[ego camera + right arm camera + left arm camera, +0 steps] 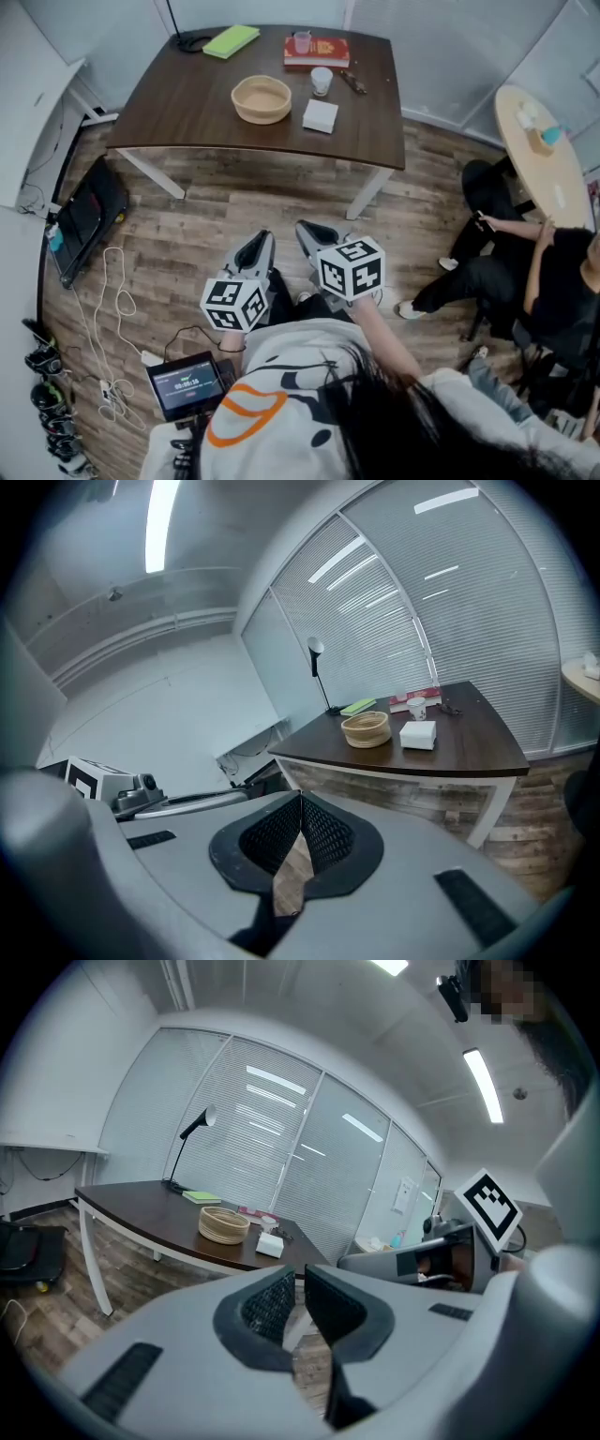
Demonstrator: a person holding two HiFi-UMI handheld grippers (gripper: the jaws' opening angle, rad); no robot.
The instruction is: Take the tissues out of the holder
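Note:
A white square tissue holder [321,115] lies on the dark wooden table [187,103], just right of a round woven basket [262,98]. The left gripper view shows the holder [270,1244] and the basket [223,1225] far ahead, and the right gripper view shows them too, holder [418,734] beside basket [366,729]. Both grippers are held over the wooden floor, well short of the table. My left gripper [254,246] [300,1274] is shut and empty. My right gripper [314,234] [300,797] is beside it, its jaw tips together with nothing between them.
A white cup [322,81], a red book [317,52] and a green notebook [231,40] lie at the table's far side. A person sits at the right [525,272] by a round light table [542,150]. Cables [112,309] and a black machine [89,220] lie at the left.

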